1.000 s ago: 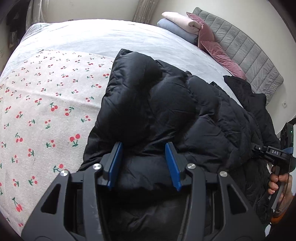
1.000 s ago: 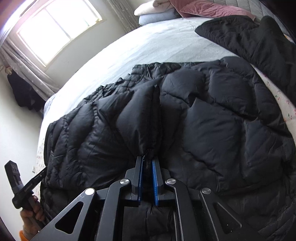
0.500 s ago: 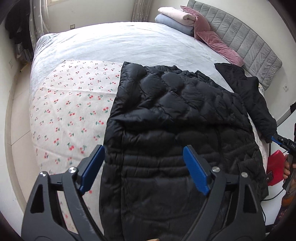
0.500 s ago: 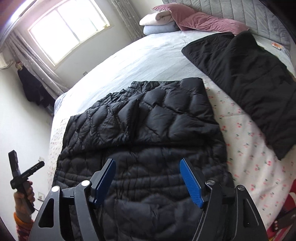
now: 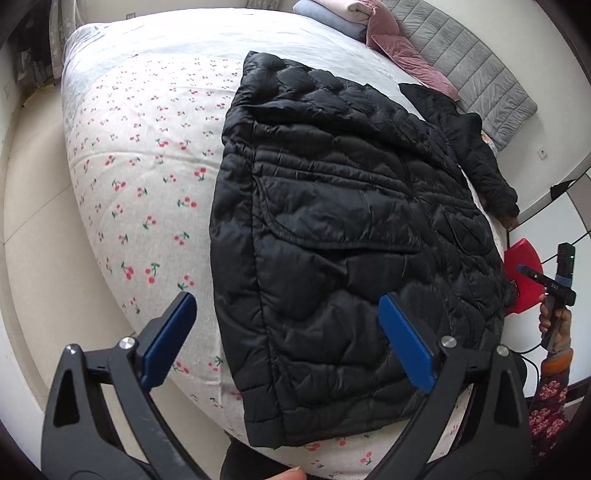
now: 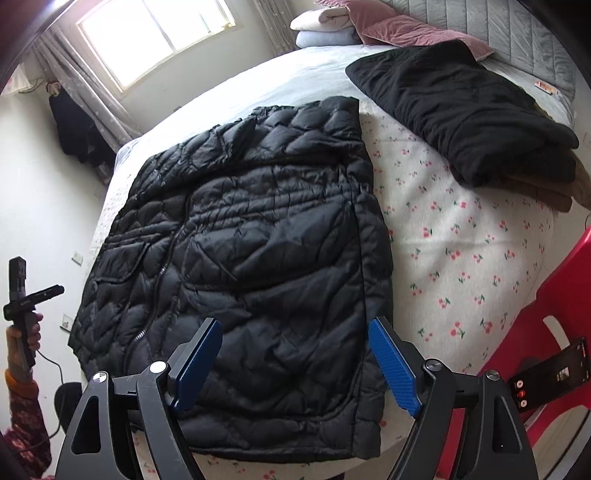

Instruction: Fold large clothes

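Note:
A black quilted puffer jacket (image 5: pixel 343 229) lies flat on the cherry-print bed cover (image 5: pixel 140 177), sleeves folded in, hem toward me. It also shows in the right wrist view (image 6: pixel 251 258). My left gripper (image 5: pixel 288 339) is open and empty, held above the jacket's hem at its left side. My right gripper (image 6: pixel 295 365) is open and empty, above the hem at the jacket's right side. Each gripper shows small at the edge of the other's view, held in a hand.
A second black garment (image 6: pixel 461 110) lies folded at the bed's right, near the grey headboard (image 5: pixel 476 70). Pink and white pillows (image 6: pixel 354 26) are stacked at the head. A red plastic stool (image 6: pixel 546 332) with a phone (image 6: pixel 535 373) stands beside the bed's right edge.
Both grippers have let go of the jacket, opened wide and pulled back up and away from it. The jacket now lies flat with more of the bed in view.

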A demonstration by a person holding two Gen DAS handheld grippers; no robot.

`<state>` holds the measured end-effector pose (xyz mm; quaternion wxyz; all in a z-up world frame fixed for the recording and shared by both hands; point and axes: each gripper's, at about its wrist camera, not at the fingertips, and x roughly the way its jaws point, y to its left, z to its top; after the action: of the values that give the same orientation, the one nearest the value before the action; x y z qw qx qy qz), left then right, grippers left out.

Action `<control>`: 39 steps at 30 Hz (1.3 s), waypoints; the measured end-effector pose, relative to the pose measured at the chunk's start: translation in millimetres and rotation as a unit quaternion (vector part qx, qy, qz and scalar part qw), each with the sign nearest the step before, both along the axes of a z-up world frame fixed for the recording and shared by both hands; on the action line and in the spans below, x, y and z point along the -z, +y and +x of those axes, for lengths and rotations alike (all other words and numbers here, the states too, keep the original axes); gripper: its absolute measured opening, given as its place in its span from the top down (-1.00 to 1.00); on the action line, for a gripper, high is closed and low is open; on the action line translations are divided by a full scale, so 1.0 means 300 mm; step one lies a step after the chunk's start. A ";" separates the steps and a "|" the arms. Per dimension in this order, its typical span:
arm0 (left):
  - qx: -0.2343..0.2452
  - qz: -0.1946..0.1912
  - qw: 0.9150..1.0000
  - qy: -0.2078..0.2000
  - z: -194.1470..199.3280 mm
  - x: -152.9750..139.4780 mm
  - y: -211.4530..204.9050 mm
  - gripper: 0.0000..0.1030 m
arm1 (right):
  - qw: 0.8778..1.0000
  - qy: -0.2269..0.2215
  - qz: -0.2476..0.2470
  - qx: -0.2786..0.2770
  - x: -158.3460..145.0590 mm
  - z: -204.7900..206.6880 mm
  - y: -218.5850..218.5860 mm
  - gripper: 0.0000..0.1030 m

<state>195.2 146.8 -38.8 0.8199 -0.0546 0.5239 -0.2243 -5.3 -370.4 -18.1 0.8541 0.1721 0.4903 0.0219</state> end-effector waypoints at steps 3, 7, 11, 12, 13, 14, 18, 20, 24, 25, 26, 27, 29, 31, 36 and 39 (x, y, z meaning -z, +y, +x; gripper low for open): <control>-0.001 -0.026 1.000 0.000 -0.018 0.054 0.047 -0.91 | 0.999 0.014 0.024 0.018 0.086 -0.036 -0.033 -0.61; -0.002 -0.080 0.996 0.038 -0.010 0.145 0.081 -0.90 | 0.997 0.026 0.060 0.043 0.169 -0.063 -0.074 -0.61; -0.003 -0.121 0.991 0.056 -0.019 0.201 0.080 -0.79 | 0.992 0.031 0.108 0.060 0.238 -0.068 -0.094 -0.61; 0.002 -0.128 0.990 0.053 -0.028 0.199 0.076 -0.78 | 0.992 0.027 0.107 0.060 0.240 -0.070 -0.093 -0.61; 0.009 -0.143 0.988 0.059 -0.038 0.200 0.072 -0.74 | 0.992 0.019 0.111 0.056 0.236 -0.073 -0.086 -0.60; 0.016 -0.158 0.985 0.068 -0.049 0.204 0.067 -0.68 | 0.991 0.014 0.123 0.048 0.236 -0.075 -0.081 -0.59; 0.044 -0.164 0.982 0.079 -0.105 0.215 0.025 -0.50 | 0.987 0.019 0.156 0.018 0.245 -0.067 -0.041 0.02; 0.045 -0.170 0.980 0.091 -0.122 0.221 0.016 0.14 | 0.987 0.026 0.156 0.013 0.254 -0.066 -0.022 0.37; 0.040 -0.167 0.981 0.093 -0.168 0.197 -0.003 0.68 | 0.987 0.000 0.160 0.018 0.204 -0.089 -0.018 0.77; 0.039 -0.166 0.983 0.075 -0.186 0.166 -0.008 0.71 | 0.987 -0.016 0.160 0.017 0.172 -0.104 -0.015 0.79; 0.037 -0.173 0.982 0.062 -0.204 0.134 -0.009 0.72 | 0.987 -0.030 0.159 0.015 0.141 -0.115 -0.011 0.80; 0.037 -0.184 0.981 0.051 -0.219 0.104 -0.009 0.73 | 0.986 -0.041 0.158 0.013 0.113 -0.125 -0.008 0.81; 0.044 -0.206 0.977 0.020 -0.263 0.021 -0.008 0.73 | 0.986 -0.068 0.154 0.005 0.037 -0.159 0.003 0.82; 0.054 -0.222 0.974 -0.010 -0.305 -0.062 -0.009 0.73 | 0.985 -0.094 0.146 -0.004 -0.048 -0.188 0.019 0.82; 0.077 -0.250 0.962 -0.079 -0.416 -0.264 0.005 0.74 | 0.979 -0.155 0.132 -0.022 -0.238 -0.275 0.052 0.82; 0.079 -0.261 0.955 -0.117 -0.462 -0.371 0.030 0.73 | 0.973 -0.192 0.126 -0.025 -0.348 -0.316 0.065 0.82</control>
<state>56.7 155.9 72.5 0.8125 -0.1985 0.3503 -0.4216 -100.1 -351.0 86.4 0.9029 0.2582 0.3150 0.1373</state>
